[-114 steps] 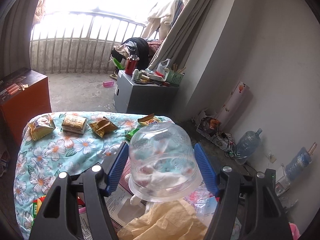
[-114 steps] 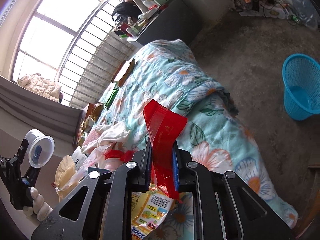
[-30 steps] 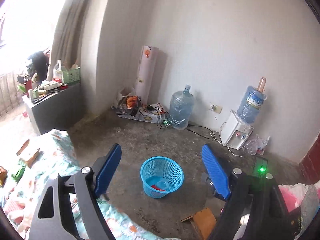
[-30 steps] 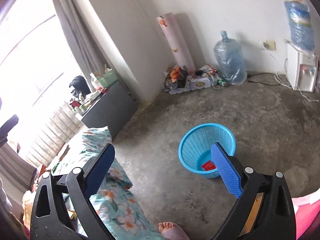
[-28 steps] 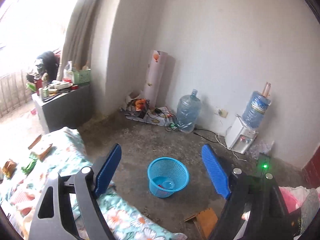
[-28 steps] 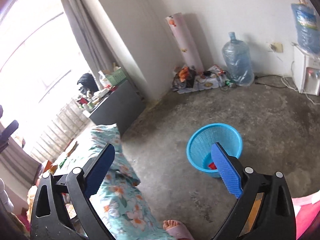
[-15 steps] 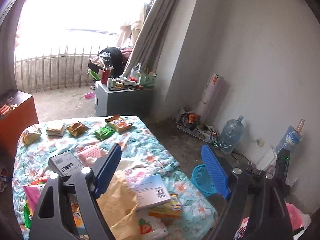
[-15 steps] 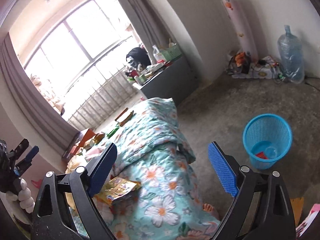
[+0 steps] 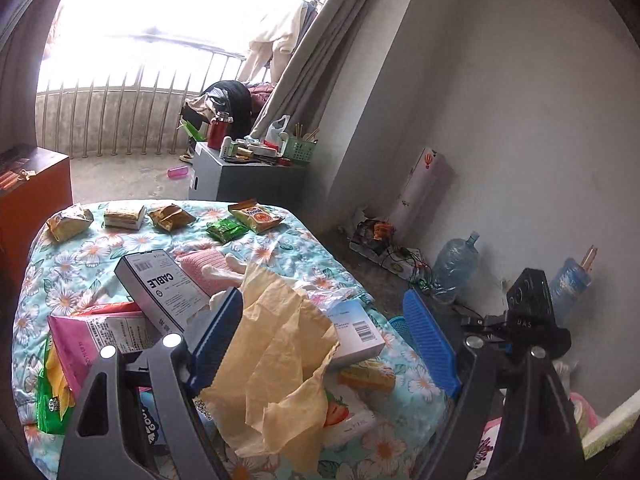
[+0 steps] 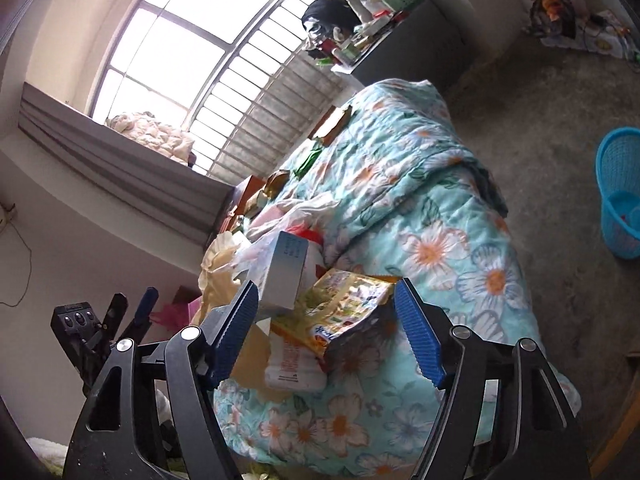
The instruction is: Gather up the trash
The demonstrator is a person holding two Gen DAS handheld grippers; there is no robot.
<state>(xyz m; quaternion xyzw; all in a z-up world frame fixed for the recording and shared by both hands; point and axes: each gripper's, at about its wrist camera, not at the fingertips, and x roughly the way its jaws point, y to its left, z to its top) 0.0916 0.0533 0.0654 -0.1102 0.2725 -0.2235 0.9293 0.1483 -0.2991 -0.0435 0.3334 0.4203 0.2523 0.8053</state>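
Both your tongs, left (image 9: 324,344) and right (image 10: 326,332), gape empty; the yellow wrapper (image 10: 340,300) at 12 o'clock could snag the box (image 10: 284,276).

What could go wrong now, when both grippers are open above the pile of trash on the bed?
1. The left gripper straddles crumpled yellow paper that overlaps a white box; closing may drag the box too.
2. The right gripper frames a torn snack bag; crumbs could spill.
3. The blue basket stands on the floor away from the bed; light trash may drop on the way.
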